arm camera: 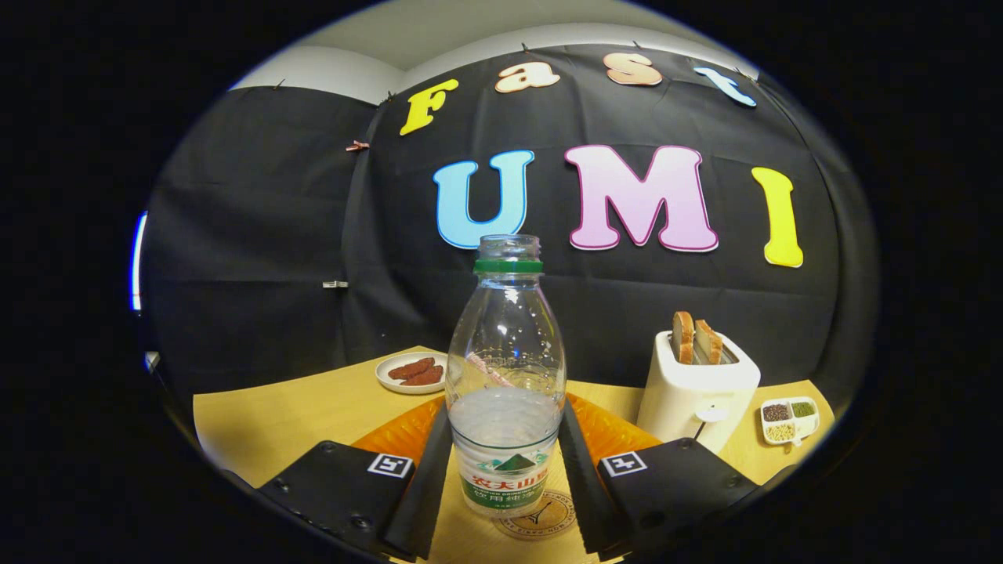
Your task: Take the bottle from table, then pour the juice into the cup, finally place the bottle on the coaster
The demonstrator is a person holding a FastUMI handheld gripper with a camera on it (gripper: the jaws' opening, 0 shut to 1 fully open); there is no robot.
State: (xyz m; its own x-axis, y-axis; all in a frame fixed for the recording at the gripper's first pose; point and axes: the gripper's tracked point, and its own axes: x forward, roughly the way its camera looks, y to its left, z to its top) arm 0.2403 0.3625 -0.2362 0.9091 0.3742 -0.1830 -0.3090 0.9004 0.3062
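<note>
A clear plastic bottle (pixel 506 368) with a green neck ring and no cap stands upright between my two fingers. Clear liquid fills it to a little under half. Its base rests on a round tan coaster (pixel 548 517) on the yellow table (pixel 274 423). My gripper (pixel 505 478) is shut on the bottle, with the black fingers (pixel 427 486) pressed against its lower sides at the label. Just behind the bottle lies an orange ribbed object (pixel 400 435), half hidden by the bottle and the fingers.
A white toaster (pixel 697 392) with two bread slices stands beyond the right finger. Further right is a small divided dish (pixel 790 419) of grains. A white plate (pixel 411 372) with brown sausages sits beyond the left finger, near the black cloth wall.
</note>
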